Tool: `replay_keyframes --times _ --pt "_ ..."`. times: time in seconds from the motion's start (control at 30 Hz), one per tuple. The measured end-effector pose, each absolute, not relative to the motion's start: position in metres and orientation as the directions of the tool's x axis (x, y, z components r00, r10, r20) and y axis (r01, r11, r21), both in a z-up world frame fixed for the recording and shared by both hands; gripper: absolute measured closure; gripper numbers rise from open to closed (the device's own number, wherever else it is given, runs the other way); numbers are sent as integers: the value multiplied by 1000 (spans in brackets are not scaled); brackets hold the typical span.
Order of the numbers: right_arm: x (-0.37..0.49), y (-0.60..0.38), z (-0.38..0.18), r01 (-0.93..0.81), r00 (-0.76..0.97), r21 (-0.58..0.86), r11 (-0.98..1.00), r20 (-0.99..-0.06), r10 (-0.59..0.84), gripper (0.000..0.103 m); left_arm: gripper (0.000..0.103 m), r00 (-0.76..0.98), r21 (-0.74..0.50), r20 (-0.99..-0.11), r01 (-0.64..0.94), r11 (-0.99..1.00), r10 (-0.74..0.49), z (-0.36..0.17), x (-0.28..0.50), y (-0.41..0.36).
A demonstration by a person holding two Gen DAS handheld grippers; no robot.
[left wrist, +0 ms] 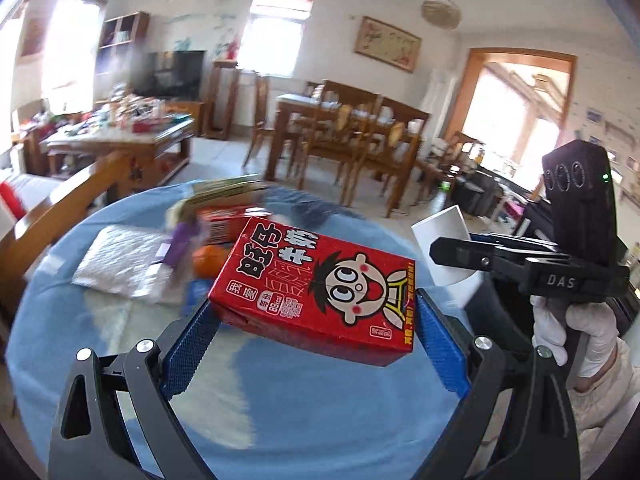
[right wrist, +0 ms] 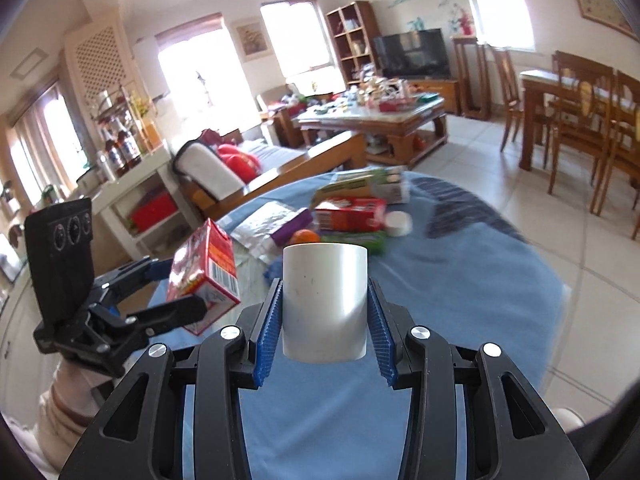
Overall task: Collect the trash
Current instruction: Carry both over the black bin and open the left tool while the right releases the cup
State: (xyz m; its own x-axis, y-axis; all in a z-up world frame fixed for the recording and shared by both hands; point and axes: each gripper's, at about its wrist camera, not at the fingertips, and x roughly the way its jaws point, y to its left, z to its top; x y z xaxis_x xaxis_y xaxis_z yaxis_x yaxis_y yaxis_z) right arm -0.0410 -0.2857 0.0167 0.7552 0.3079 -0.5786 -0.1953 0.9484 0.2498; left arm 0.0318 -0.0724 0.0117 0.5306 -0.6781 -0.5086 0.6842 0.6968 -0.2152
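Your left gripper [left wrist: 316, 316] clamps a red milk carton [left wrist: 320, 284] between its blue pads, lifted above the round table [left wrist: 320, 400] with its blue cloth; your right gripper [right wrist: 325, 312] is closed on a white paper cup [right wrist: 324, 300], also held off the cloth. Behind them on the cloth lie a silver foil bag [left wrist: 120, 260], a purple packet [right wrist: 290, 230], an orange [right wrist: 305, 237], a red box [right wrist: 348, 212] and a green-and-white box [right wrist: 368, 184], all blurred. Around you are tiled floor, a cluttered coffee table [right wrist: 380, 116], a television [right wrist: 412, 52] and wooden dining chairs [left wrist: 360, 128]. Large Chinese characters and a cartoon face cover the carton, and "DAS" marks the right gripper's body. Only the right wrist view shows the carton's barcode side; only the left shows your gloved hand [left wrist: 576, 328].
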Motion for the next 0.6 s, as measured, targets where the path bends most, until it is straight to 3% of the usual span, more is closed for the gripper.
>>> replay_keyframes --times 0.6 --pt "-210 -466 -6 133 808 271 953 -587 54 62 10 219 -193 -542 907 374 -811 -7 -48 -256"
